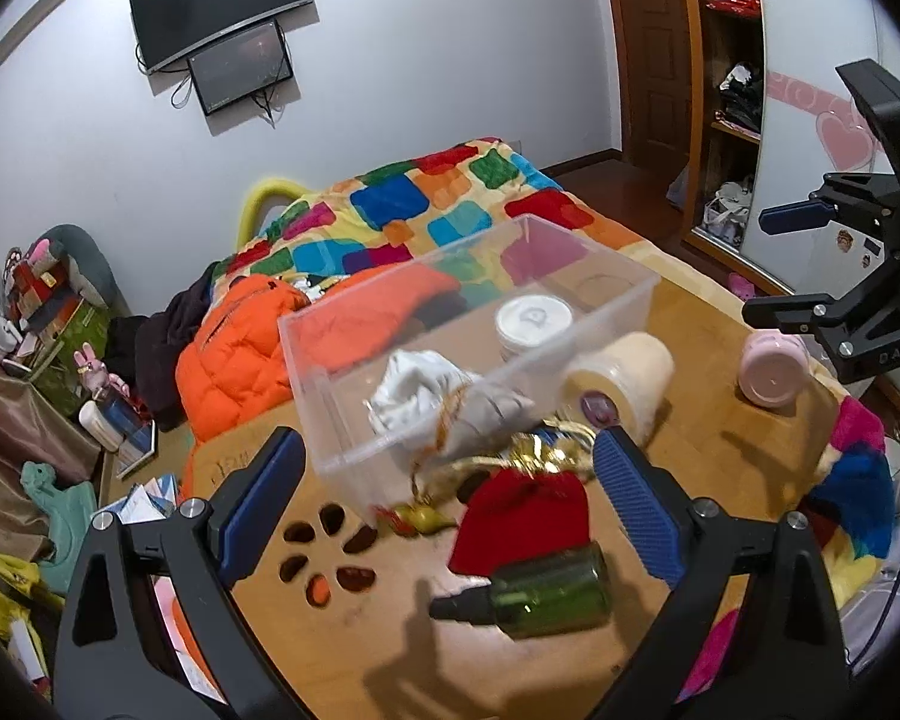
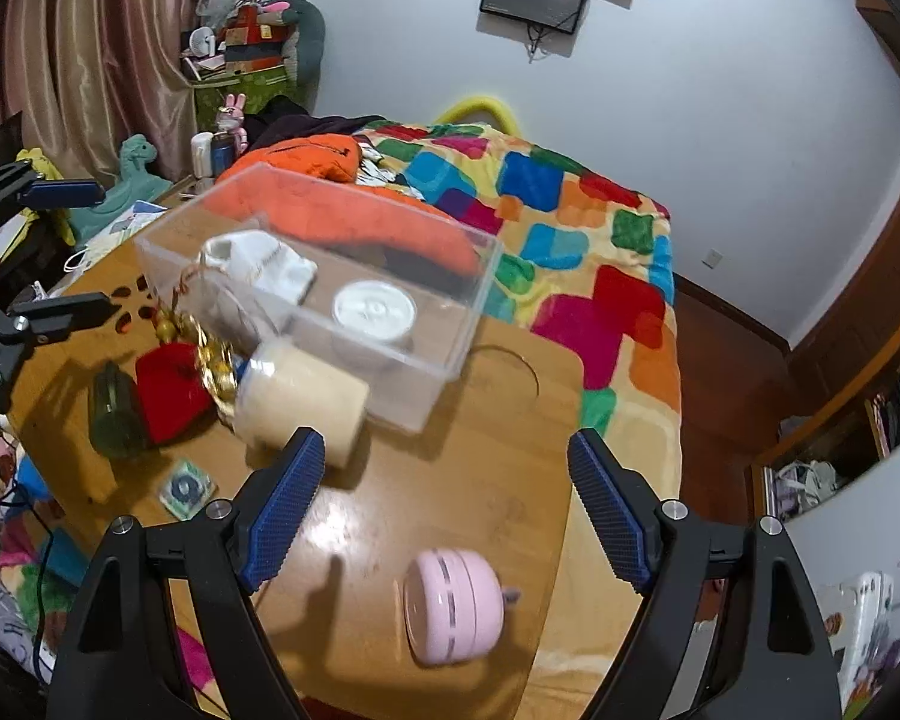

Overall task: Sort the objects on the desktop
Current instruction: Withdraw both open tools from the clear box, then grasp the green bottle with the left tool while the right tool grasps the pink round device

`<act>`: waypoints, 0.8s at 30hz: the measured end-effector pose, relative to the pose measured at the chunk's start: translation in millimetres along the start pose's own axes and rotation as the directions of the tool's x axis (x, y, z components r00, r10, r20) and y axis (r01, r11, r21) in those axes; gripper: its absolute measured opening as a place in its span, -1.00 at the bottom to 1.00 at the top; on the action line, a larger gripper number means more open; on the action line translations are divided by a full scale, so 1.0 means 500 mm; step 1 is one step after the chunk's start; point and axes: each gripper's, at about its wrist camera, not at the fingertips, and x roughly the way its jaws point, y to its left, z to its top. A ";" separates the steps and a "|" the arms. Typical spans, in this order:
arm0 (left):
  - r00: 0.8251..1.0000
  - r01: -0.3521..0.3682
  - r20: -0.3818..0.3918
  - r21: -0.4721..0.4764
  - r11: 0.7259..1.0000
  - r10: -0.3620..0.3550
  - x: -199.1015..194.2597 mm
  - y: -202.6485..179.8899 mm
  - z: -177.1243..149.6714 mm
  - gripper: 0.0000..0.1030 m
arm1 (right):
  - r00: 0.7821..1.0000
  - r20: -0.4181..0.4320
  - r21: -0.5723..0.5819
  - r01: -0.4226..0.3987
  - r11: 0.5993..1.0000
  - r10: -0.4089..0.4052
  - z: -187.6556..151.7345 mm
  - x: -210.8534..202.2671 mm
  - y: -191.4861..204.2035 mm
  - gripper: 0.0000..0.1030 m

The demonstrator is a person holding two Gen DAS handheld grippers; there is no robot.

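Hovering over cluttered surface [image 2: 450,480], both tools released.
Left tool [image 1: 450,492] above red pouch [image 1: 519,516]; right tool [image 2: 444,498] above pink vacuum [image 2: 453,612].

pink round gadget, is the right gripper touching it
Apart. The right wrist view shows the pink gadget lying on the table between the open right gripper's fingers, with bare wood on both sides.

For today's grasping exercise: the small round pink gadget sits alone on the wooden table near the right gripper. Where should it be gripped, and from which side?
Probably across its round body, at the widest band. The pink gadget lies tipped on the table with bare wood all around, so the open right gripper, already above it, can come straight down with one finger on each curved side. Avoid the small nub at its end: it looks too small to hold.
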 end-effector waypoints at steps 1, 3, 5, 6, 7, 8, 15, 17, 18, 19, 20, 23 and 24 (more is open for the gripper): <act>1.000 0.005 -0.005 -0.008 1.000 -0.005 -0.001 -0.003 -0.007 0.90 | 1.000 -0.001 0.005 0.001 1.000 -0.001 -0.007 0.000 -0.001 0.57; 0.999 0.029 -0.017 -0.029 0.999 -0.030 -0.004 -0.009 -0.025 0.90 | 1.000 -0.005 0.021 0.009 1.000 -0.009 -0.029 -0.001 -0.003 0.57; 0.999 0.038 -0.023 -0.039 0.998 -0.039 -0.003 -0.017 -0.041 0.90 | 1.000 -0.004 0.034 0.014 0.999 -0.014 -0.045 -0.004 -0.005 0.57; 0.999 0.034 -0.027 -0.040 0.999 -0.035 -0.002 -0.023 -0.048 0.90 | 1.000 -0.004 0.042 0.013 0.999 -0.013 -0.053 -0.004 -0.006 0.57; 0.999 0.028 -0.029 -0.038 0.999 -0.029 -0.001 -0.030 -0.057 0.90 | 1.000 -0.004 0.055 0.012 0.998 -0.012 -0.063 -0.005 -0.008 0.58; 0.999 0.025 -0.029 -0.038 0.999 -0.026 0.001 -0.034 -0.065 0.90 | 1.000 -0.005 0.064 0.011 0.998 -0.011 -0.070 -0.004 -0.010 0.58; 0.996 0.046 -0.071 -0.096 0.994 -0.053 0.027 -0.038 -0.110 0.90 | 0.999 -0.049 0.117 0.018 0.993 -0.012 -0.121 0.029 -0.035 0.59; 0.993 0.062 -0.090 -0.117 0.991 -0.073 0.040 -0.034 -0.120 0.90 | 0.998 -0.063 0.126 0.014 0.992 -0.007 -0.129 0.041 -0.041 0.59; 0.991 0.076 -0.100 -0.126 0.989 -0.089 0.048 -0.033 -0.124 0.90 | 0.998 -0.070 0.133 0.009 0.991 0.000 -0.134 0.048 -0.044 0.59; 0.990 0.080 -0.106 -0.131 0.988 -0.095 0.053 -0.032 -0.127 0.90 | 0.997 -0.074 0.138 0.002 0.990 0.008 -0.137 0.054 -0.046 0.59; 0.989 0.078 -0.111 -0.134 0.988 -0.093 0.058 -0.033 -0.130 0.90 | 0.997 -0.078 0.144 -0.008 0.990 0.020 -0.141 0.061 -0.048 0.59; 0.988 0.077 -0.122 -0.136 0.988 -0.093 0.071 -0.039 -0.138 0.90 | 0.995 -0.095 0.148 -0.026 0.989 0.040 -0.150 0.080 -0.045 0.59; 0.988 0.078 -0.125 -0.136 0.988 -0.095 0.074 -0.041 -0.140 0.90 | 0.994 -0.102 0.150 -0.027 0.988 0.043 -0.154 0.088 -0.044 0.59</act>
